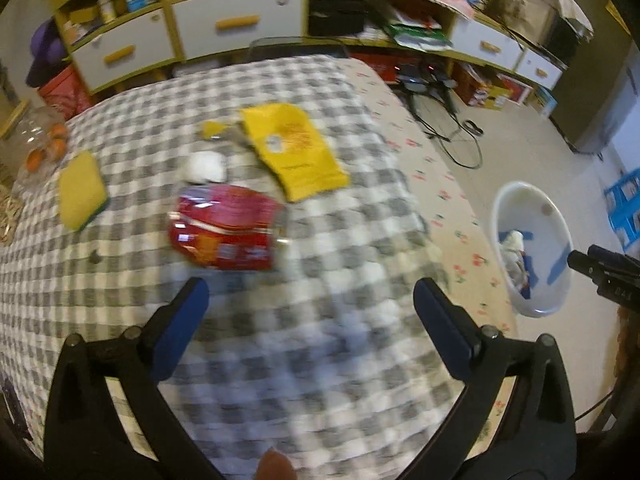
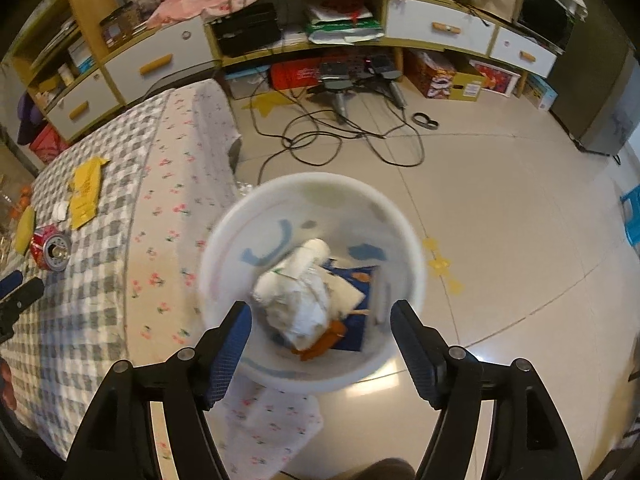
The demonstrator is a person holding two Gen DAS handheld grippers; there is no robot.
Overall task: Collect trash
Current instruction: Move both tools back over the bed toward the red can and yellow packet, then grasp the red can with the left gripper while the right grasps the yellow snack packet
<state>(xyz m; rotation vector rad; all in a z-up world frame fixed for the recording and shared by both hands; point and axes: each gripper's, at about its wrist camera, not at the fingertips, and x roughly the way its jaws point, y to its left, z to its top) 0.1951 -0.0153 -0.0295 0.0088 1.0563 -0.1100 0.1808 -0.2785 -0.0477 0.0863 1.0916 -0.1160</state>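
Both tools gape; can (image 1: 228,228) blurred, perhaps mid-table.

Red can (image 1: 228,227) label motion-blurred, unreadable. Bin (image 2: 404,240) contents smeared; orange scrap (image 2: 320,344) unidentifiable. Near checked tablecloth (image 1: 304,380) blurred.

Left faces table (image 1: 280,320); right overlooks bin (image 2: 312,376).
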